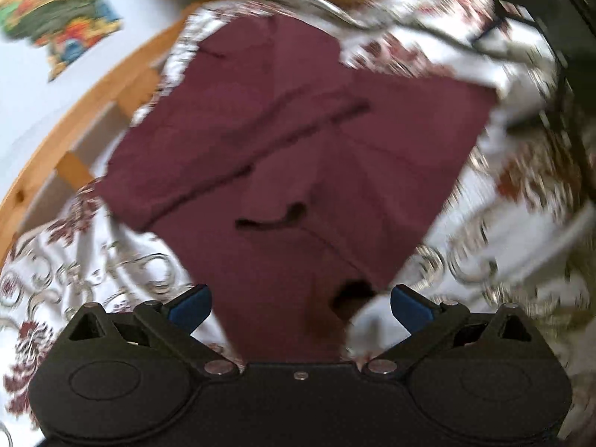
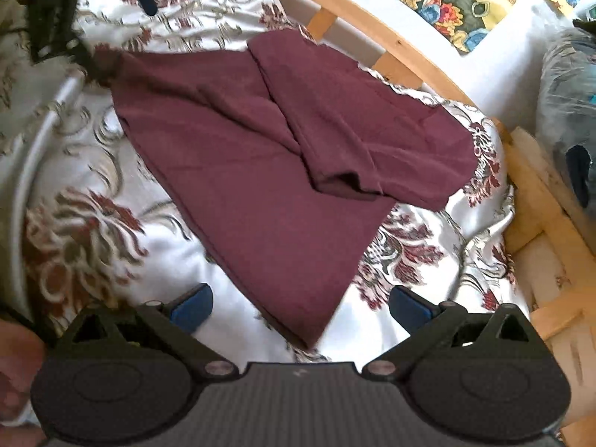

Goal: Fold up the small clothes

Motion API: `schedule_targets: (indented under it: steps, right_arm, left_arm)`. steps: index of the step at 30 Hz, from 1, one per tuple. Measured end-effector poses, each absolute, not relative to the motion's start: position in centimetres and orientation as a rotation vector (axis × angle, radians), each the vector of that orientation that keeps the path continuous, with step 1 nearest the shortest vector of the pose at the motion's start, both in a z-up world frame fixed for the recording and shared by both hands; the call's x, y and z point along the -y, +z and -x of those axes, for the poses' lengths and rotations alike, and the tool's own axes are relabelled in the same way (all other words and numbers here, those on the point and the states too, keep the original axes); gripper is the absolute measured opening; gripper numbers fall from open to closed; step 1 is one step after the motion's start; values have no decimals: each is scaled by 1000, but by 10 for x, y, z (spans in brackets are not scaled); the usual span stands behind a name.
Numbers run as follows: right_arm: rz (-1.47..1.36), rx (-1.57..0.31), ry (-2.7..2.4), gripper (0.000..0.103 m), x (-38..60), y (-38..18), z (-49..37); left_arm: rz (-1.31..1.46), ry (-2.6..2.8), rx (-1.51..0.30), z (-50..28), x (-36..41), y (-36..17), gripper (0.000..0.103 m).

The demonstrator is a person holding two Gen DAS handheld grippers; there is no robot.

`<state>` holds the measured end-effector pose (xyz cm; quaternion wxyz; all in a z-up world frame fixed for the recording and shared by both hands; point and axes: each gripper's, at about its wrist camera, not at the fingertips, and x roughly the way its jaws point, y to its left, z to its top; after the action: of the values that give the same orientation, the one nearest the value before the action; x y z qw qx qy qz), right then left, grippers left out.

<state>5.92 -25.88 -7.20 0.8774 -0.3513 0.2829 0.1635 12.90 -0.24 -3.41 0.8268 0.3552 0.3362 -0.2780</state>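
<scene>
Your left gripper (image 1: 300,307): jaws wide, over maroon garment (image 1: 298,149). Right gripper (image 2: 300,307): wide, empty. Garment seemingly part-folded on floral bedspread (image 2: 93,223).

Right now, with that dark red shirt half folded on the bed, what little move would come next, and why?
Probably the right tool, open and empty, dips to pinch the maroon shirt by its near corner, which lies between its fingers. One side is already folded over; the lower part still lies spread on the floral bedspread.

no readable text, labels or numbers — maroon garment (image 2: 260,156) plain, colourful wall picture (image 2: 480,3) wordless
</scene>
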Motion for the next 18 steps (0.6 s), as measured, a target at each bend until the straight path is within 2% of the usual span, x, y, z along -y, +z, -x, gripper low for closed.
schedule_targets:
  steps: [4, 12, 14, 17, 18]
  right_arm:
    - [744, -576, 360, 103, 264, -77, -65]
    - [819, -502, 347, 102, 261, -88, -75]
    - [805, -491, 328, 96, 263, -88, -76]
    - [784, -493, 318, 77, 265, -87, -75]
    - [783, -495, 316, 67, 265, -87, -74]
  left_arm:
    - [-792, -573, -751, -129, 3, -56, 101]
    - [-851, -507, -743, -132, 1, -65, 102]
    - [-874, -458, -731, -133, 2, -65, 102]
    - [-922, -379, -715, -136, 4, -68, 95]
    - [-932, -364, -717, -137, 4, -69, 92]
